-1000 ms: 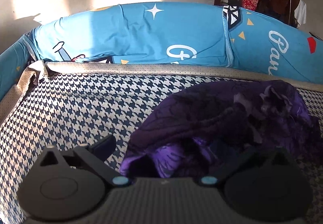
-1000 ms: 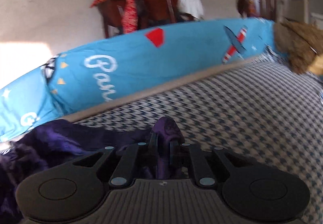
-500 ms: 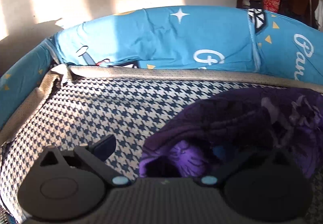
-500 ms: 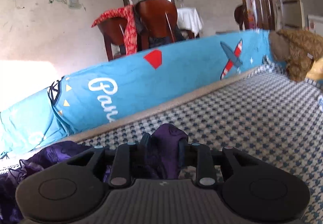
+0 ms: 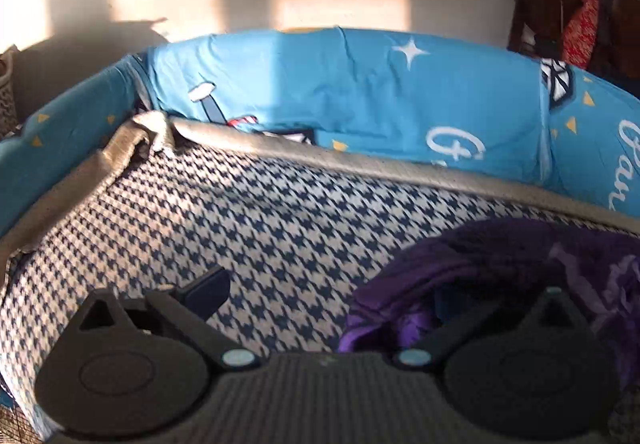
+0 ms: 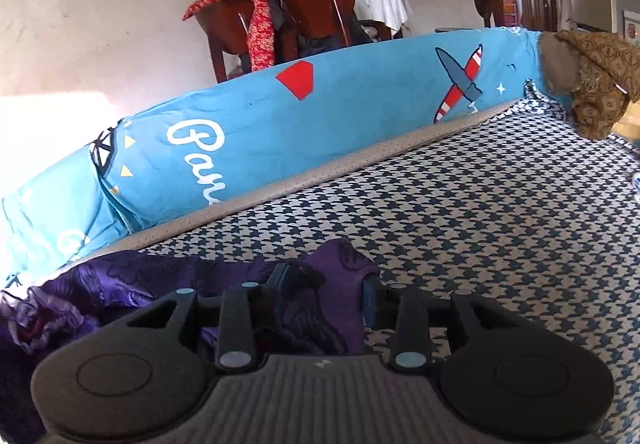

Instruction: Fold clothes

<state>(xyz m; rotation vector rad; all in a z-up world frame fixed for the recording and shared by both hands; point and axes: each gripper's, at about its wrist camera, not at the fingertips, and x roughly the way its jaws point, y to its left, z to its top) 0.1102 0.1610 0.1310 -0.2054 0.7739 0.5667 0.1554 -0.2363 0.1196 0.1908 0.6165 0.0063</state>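
A crumpled purple garment [image 5: 500, 264] lies on the houndstooth mattress [image 5: 280, 224]. My left gripper [image 5: 320, 296] is open just above the mattress; the garment's left edge lies over its right finger and hides that tip. In the right wrist view the garment [image 6: 100, 288] spreads to the left. My right gripper [image 6: 326, 292] has its jaws parted, and a fold of the purple cloth [image 6: 340, 284] stands loosely between them.
A blue padded bumper [image 6: 260, 132] with printed planes and letters rings the mattress [image 6: 500, 224]. A brown patterned cloth [image 6: 592, 84] hangs over its far right corner. Wooden chairs with a red cloth [image 6: 256, 16] stand behind the bumper.
My right gripper has opened from a tight pinch on the purple fold, which now stands loose between the jaws. My left gripper has shifted left, so the garment sits further right in its view.
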